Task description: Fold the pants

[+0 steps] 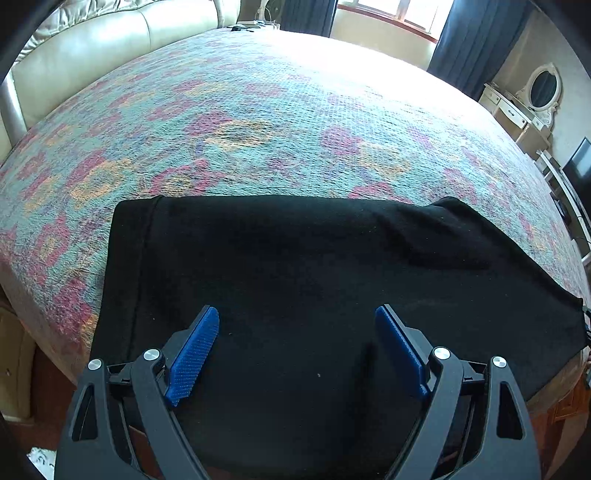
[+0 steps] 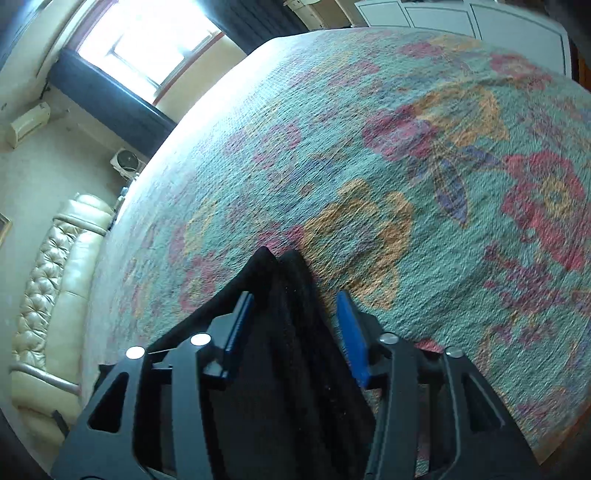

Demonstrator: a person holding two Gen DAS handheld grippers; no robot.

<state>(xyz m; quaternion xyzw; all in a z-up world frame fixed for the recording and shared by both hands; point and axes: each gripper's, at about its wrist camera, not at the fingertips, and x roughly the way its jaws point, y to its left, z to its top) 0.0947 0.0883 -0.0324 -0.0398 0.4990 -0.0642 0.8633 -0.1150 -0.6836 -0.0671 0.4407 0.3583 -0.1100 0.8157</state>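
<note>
Black knit pants (image 1: 295,266) — soft, limp, light; your left gripper (image 1: 297,347) hovers spread above them, right gripper (image 2: 295,325) spread, straddling an edge unpinched — take the hem ahead.

The left wrist view looks steeply down from close above the near edge of the bed (image 1: 258,110), facing across it toward the window (image 1: 388,11) and the far edge. The right wrist view sits low and close over the same bed (image 2: 369,147), rolled sideways. Both share the black pants (image 1: 295,258) (image 2: 291,295), the floral cover and the cream headboard (image 1: 110,48) (image 2: 66,266).
</note>
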